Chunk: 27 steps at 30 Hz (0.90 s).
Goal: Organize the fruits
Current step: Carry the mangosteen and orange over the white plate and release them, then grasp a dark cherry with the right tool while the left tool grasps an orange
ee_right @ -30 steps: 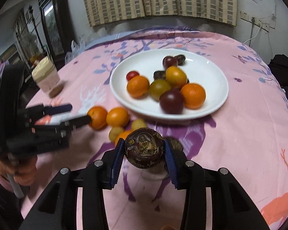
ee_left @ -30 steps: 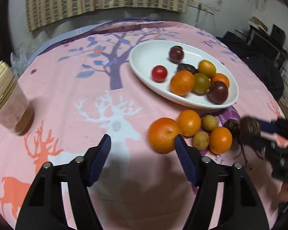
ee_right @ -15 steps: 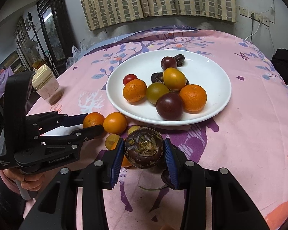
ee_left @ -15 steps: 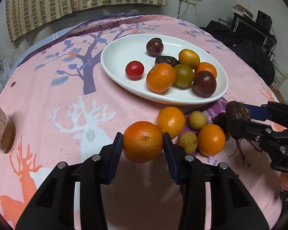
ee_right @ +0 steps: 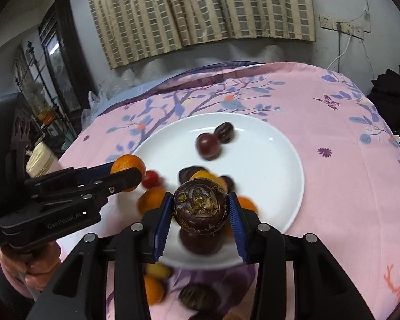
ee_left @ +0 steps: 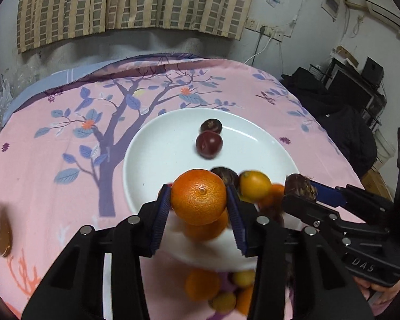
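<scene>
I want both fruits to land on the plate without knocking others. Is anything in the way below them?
Yes. Fruit is piled on the near part of the round white plate, under the left gripper's orange and the right gripper's dark mangosteen; the far part is mostly bare.

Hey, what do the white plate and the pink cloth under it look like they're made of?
White plate: probably glazed ceramic, possibly melamine; it looks smooth and glossy, with bright light streaks near its rim.
Pink cloth: a woven fabric with a matte finish, seemingly cotton or a blend; its tree, deer and butterfly print shows no shine, and it drapes softly over the edge.
</scene>
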{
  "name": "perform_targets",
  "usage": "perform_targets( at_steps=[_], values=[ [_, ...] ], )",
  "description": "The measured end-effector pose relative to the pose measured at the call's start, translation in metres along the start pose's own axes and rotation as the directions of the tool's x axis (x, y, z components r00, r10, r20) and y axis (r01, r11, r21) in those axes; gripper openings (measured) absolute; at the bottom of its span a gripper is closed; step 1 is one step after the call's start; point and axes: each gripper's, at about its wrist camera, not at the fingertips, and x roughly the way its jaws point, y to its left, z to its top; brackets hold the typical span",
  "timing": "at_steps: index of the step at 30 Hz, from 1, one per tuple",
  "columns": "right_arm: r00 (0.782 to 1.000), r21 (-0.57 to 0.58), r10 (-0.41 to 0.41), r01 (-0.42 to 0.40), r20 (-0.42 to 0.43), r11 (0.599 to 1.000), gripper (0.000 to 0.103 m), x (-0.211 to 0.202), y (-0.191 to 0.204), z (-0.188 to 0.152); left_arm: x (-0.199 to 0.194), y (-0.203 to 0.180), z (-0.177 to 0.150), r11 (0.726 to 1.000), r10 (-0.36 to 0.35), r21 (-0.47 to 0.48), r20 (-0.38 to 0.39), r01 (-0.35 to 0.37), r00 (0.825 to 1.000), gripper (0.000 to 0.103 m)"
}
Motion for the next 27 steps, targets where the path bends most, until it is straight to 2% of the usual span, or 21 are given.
perform_targets(
  at_steps=[1,2,3,4,6,8,10,17,20,27],
  values=[
    [1.000,0.009,0.007,-0.006,-0.006,1.000,0.044,0.006,-0.004,0.002,0.005,0.001,0.002,1.000,0.014,-0.006,-0.009,-0.014,1.000,0.042],
    [1.000,0.020,0.019,-0.019,-0.011,1.000,0.050,0.011,-0.008,0.002,0.011,0.004,0.005,0.999,0.032,-0.026,-0.021,-0.032,0.999,0.044],
    [0.999,0.033,0.038,-0.037,-0.023,0.999,0.058,0.014,-0.011,0.001,0.012,0.007,0.005,0.998,0.035,-0.045,-0.025,-0.036,0.999,0.058],
    [0.998,0.045,0.046,-0.045,-0.032,0.998,0.058,0.014,-0.014,0.000,0.010,0.010,0.005,0.998,0.039,-0.058,-0.013,-0.039,0.999,0.073],
    [0.998,0.045,0.057,-0.055,-0.035,0.997,0.058,0.007,-0.014,-0.004,-0.002,0.011,0.003,0.997,0.072,-0.039,0.029,-0.071,0.997,0.076],
    [0.998,0.033,0.057,-0.056,-0.033,0.998,0.058,-0.003,-0.011,-0.009,-0.012,0.010,0.001,0.996,0.088,-0.014,0.040,-0.088,0.995,0.078],
    [0.997,0.016,0.069,-0.069,-0.032,0.998,0.058,-0.014,-0.006,-0.017,-0.025,0.013,-0.007,0.996,0.091,-0.022,0.058,-0.090,0.994,0.086],
    [0.992,-0.017,0.070,-0.073,-0.104,0.997,0.058,-0.026,0.000,-0.066,-0.044,0.011,-0.058,0.994,0.106,-0.005,0.051,-0.105,0.993,0.087],
    [0.991,-0.025,0.066,-0.069,-0.115,0.997,0.058,-0.032,0.002,-0.083,-0.043,0.009,-0.079,0.996,0.093,-0.004,0.015,-0.093,0.996,0.087],
    [0.992,-0.082,0.029,-0.040,-0.121,0.996,0.058,-0.042,0.012,-0.105,-0.047,-0.005,-0.100,0.995,0.093,0.043,0.016,-0.093,0.996,0.087]
  ],
)
